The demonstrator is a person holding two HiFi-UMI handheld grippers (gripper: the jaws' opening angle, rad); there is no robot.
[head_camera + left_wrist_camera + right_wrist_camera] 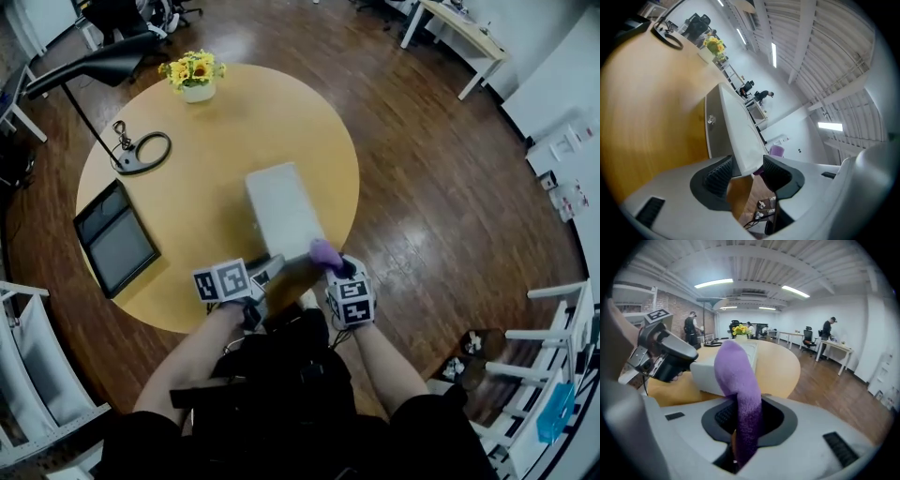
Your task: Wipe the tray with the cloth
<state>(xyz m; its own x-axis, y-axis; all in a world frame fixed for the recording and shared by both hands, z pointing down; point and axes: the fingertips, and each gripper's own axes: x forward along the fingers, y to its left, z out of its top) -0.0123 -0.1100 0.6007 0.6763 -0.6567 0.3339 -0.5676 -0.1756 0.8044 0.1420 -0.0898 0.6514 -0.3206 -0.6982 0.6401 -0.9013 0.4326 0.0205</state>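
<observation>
Head view first. The round wooden table (220, 117) sits below me, and the tray (281, 206) lies on it at the near right, close to the edge. It is a pale grey-white rectangle, long side running away from me, plain on top. My left gripper (270, 267) reaches in at its near left corner. My right gripper (333, 269) is just beside the near right corner, with the purple cloth (325, 250) bunched at its tip and just over that end of the tray. Further off are a tablet (115, 237) on the left, a lamp base (142, 153) behind it and a pot of yellow flowers (194, 75) at the far rim, all well apart from the tray.

Left gripper view now. The tray's white rim runs straight in between my two ribbed pads and fills the gap, so I'm clamped on that corner. The top is smooth and white; the side wall below it is grey, with a small shiny stud on it.

Right gripper view. My jaws are closed on the cloth. It is fuzzy and violet, darker down by the pads, and it stands up out of the jaws in a thick roll that bends over at the top. Behind it the tray shows as a low white slab on the table, with the left gripper at its corner.
</observation>
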